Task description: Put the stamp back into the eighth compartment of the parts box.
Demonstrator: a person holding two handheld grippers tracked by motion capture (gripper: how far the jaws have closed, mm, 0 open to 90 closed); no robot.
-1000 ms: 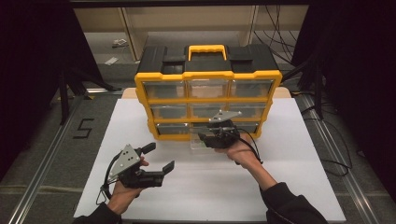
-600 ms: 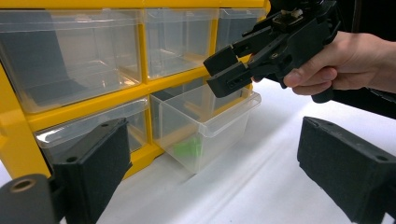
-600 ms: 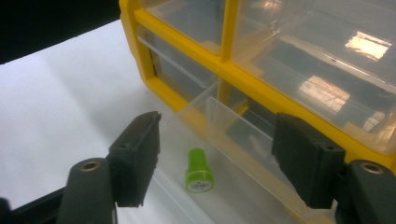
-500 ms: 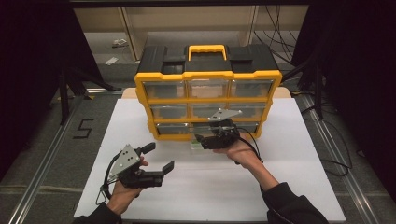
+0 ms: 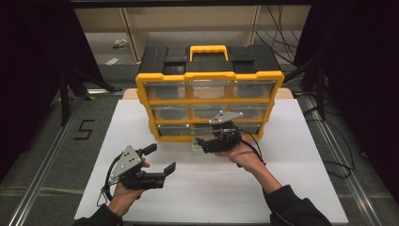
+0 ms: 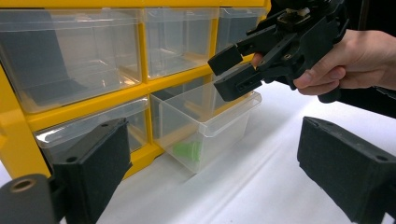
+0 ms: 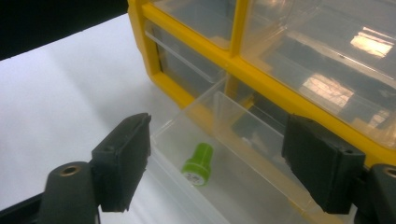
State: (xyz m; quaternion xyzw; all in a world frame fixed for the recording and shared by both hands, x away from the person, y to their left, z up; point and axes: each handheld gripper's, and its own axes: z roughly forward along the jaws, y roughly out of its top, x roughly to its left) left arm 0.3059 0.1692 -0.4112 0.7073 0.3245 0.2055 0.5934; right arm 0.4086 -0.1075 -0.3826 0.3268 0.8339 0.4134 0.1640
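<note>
Small green ribbed cap [image 7: 199, 164] lying in pulled-out clear drawer [image 7: 243, 186], right tool [image 7: 217, 163] just opened wide, holding nothing

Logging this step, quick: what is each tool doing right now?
Left tool: open, empty.
Right tool: just opened, empty, over the drawer.

This looks like a lab or test room set up for filming. Black curtains [image 5: 28, 70] hang on both sides. The worktop [image 5: 141, 197] is covered with a plain white sheet, and metal rails [image 5: 42, 165] run along its edges. A number five [image 5: 83, 129] is taped on the grey floor. Cables [image 5: 291, 56] trail behind, near bare wooden shelves [image 5: 188, 21].
</note>
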